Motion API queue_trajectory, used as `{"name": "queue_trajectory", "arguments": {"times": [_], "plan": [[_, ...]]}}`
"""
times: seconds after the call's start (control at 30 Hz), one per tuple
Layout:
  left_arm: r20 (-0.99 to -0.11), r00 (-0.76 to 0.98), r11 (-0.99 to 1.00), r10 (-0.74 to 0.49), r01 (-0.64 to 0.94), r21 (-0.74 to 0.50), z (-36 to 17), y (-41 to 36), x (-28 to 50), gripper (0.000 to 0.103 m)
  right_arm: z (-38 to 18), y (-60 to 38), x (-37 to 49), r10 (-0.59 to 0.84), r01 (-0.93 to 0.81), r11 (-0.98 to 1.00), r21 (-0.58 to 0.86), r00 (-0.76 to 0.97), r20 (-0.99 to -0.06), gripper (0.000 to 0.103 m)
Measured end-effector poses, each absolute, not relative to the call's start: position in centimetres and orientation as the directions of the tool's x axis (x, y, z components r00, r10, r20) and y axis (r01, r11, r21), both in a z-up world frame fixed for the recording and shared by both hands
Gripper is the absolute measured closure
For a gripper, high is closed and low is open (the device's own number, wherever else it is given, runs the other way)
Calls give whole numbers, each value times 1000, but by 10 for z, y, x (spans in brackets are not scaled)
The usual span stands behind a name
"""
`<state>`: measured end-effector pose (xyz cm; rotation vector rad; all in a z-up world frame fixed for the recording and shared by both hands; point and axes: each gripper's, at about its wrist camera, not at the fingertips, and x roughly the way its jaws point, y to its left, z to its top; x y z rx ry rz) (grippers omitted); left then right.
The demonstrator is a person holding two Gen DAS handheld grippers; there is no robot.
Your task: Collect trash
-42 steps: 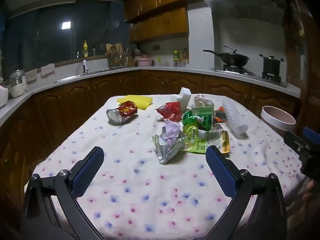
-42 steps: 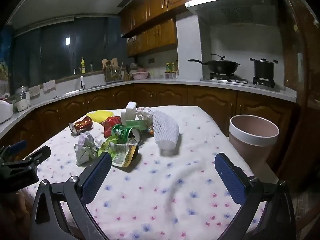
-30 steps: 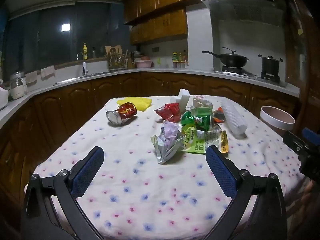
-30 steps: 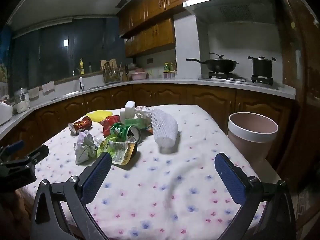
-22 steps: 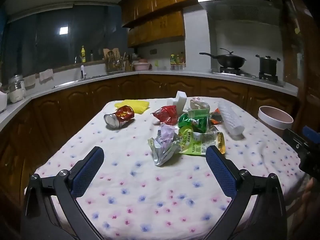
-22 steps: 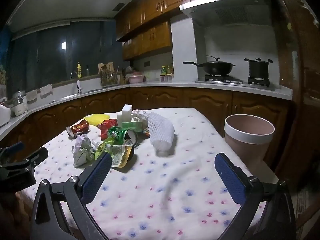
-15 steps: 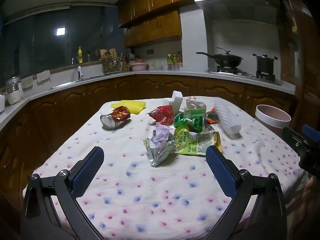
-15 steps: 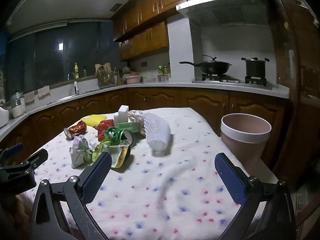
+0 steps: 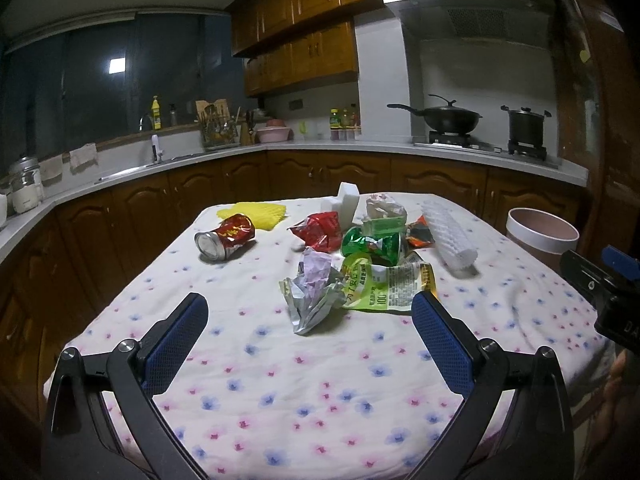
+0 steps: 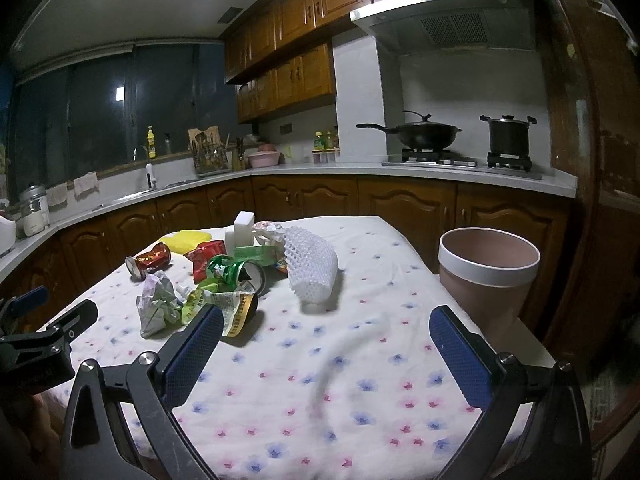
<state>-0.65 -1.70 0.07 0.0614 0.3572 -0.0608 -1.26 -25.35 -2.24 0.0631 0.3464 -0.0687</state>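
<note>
Trash lies in a heap on the flowered tablecloth (image 9: 280, 360): a crushed red can (image 9: 226, 236), a red wrapper (image 9: 318, 230), a crumpled silver wrapper (image 9: 312, 290), a green packet (image 9: 384, 280), a crushed green can (image 9: 374, 245) and a white foam net sleeve (image 9: 450, 236). My left gripper (image 9: 306, 346) hovers open over the near end of the table, short of the silver wrapper. My right gripper (image 10: 326, 354) is open above bare cloth, with the heap ahead to its left. A pink bin (image 10: 488, 276) stands off the table's right edge.
A yellow sponge cloth (image 9: 260, 214) and a white block (image 9: 346, 204) sit at the table's far end. Wooden cabinets and a countertop (image 9: 360, 148) wrap around behind, with a wok (image 9: 448, 118) and pot (image 9: 524, 124) on the stove. Each gripper shows at the edge of the other's view.
Both grippers have drawn back and risen slightly, so the table and trash sit a little farther and lower in view. Both stay open; nothing on the table has moved.
</note>
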Motion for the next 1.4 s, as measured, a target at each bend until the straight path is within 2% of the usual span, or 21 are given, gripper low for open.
{"name": "queue_trajectory", "arguments": {"times": [1.4], "plan": [[-359,932,996,-51,73,48,-2,-18,-4,0,-19,-250,-11,-54,76,996,50,938,-343,0]]}}
